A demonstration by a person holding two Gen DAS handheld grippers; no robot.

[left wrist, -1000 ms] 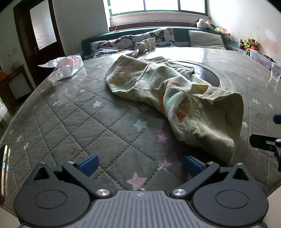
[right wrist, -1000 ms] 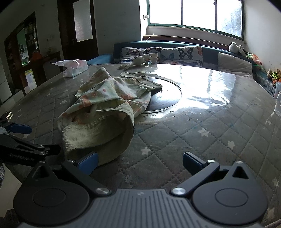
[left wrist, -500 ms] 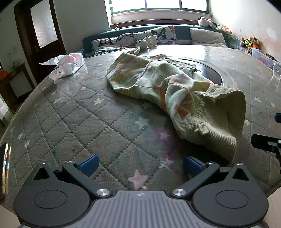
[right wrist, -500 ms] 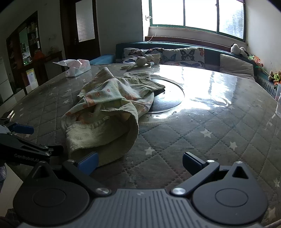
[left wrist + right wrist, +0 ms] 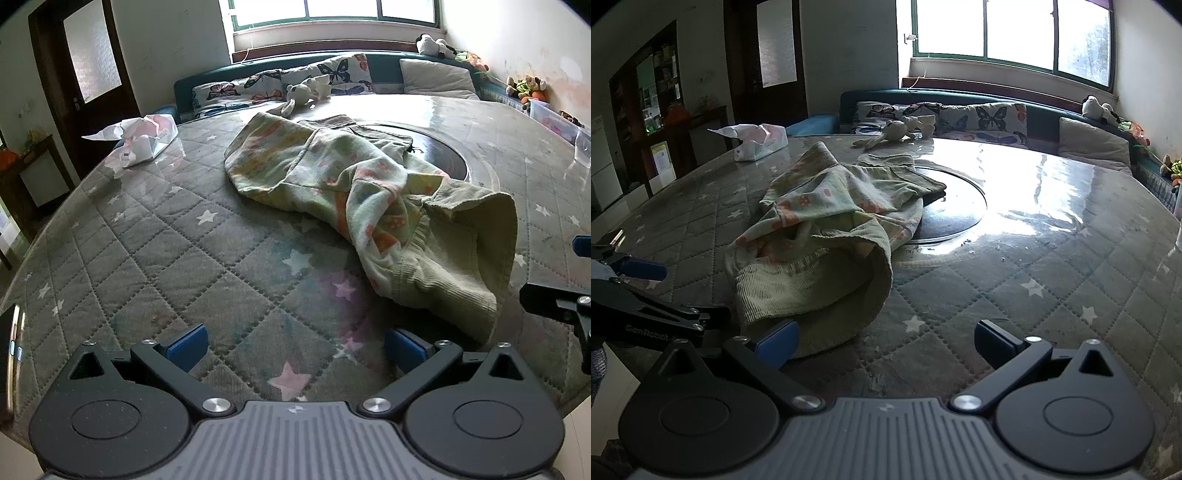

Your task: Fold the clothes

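Note:
A crumpled pale green garment [image 5: 354, 192] with orange and pink prints and a ribbed waistband lies on the quilted star-pattern table [image 5: 155, 258]. In the right wrist view the same garment [image 5: 827, 236] has its waistband gaping toward me. My left gripper [image 5: 295, 347] stands open near the table's front edge, left of the waistband, with nothing between its fingers. My right gripper [image 5: 884, 341] is open too, its left blue pad touching the hem or just above it. Each gripper shows at the edge of the other's view.
A dark round turntable [image 5: 955, 206] sits at the table's middle, partly under the garment. A tissue pack [image 5: 144, 138] lies at the far left. A soft toy [image 5: 890, 133] rests at the far edge, before a bench with cushions. A plastic box [image 5: 550, 116] stands at the right.
Both grippers have moved slightly forward and lower toward the garment's waistband end. The garment itself has not moved.

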